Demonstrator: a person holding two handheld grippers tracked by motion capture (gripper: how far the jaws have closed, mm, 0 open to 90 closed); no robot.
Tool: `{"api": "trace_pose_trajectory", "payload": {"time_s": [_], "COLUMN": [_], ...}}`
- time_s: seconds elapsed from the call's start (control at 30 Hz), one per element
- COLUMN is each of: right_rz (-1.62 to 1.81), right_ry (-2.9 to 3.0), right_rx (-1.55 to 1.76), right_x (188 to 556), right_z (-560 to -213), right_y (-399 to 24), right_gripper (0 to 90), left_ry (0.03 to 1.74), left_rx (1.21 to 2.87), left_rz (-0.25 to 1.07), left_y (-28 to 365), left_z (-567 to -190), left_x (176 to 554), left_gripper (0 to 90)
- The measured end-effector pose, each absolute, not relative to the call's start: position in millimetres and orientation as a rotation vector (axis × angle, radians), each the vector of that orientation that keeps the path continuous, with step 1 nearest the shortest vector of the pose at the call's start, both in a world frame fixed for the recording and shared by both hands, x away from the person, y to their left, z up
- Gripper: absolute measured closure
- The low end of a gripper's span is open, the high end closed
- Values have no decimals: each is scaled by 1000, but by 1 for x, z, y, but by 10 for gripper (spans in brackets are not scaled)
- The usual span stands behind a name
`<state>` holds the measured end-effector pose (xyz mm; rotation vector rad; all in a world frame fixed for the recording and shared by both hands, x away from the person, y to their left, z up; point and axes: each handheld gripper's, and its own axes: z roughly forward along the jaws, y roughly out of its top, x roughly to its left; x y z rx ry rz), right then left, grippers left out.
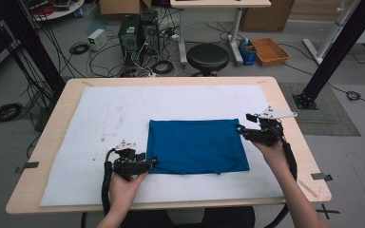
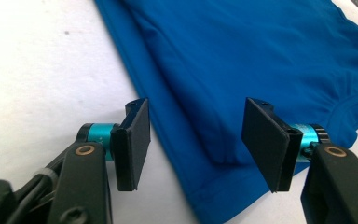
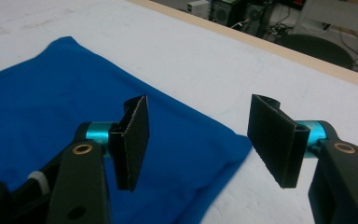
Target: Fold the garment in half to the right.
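Both tongs open, empty. Left tongs (image 1: 153, 163) at near-left corner of folded blue T-shirt (image 1: 197, 145) mid-surface; right tongs (image 1: 240, 129) at far-right corner. You risk pinching top layer only, fold slips.

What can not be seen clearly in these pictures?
- Shirt: its underside and inner layers are hidden by the folds, in the high view.
- Shirt's far part: cut off by the top edge, in the left gripper view.
- Marks on the white mat: too small to identify, in the high view.
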<state>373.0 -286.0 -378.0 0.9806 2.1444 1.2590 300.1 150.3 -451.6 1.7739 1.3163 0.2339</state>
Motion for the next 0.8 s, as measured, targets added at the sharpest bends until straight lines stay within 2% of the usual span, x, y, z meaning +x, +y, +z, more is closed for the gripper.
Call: {"api": "trace_pose_trajectory", "payload": {"time_s": [0.1,0.4,0.8], "right_rz": [1262,1281,1308], "right_ry": [2162,2247,2376], "right_rx": [945,880,896], "right_x": [377,403,442], "right_z": [-375,-367,-382], "right_y": [-272,-212,-116], "right_gripper": [392,407,473], "left_ry": [1310,1339,1326], "left_rx": [1781,1793,1826], "left_rz": [249,304,392], "left_y": [145,142,136], "left_z": [-452,-452,-452], "left_x": [299,298,295], "left_gripper": [497,621,670]}}
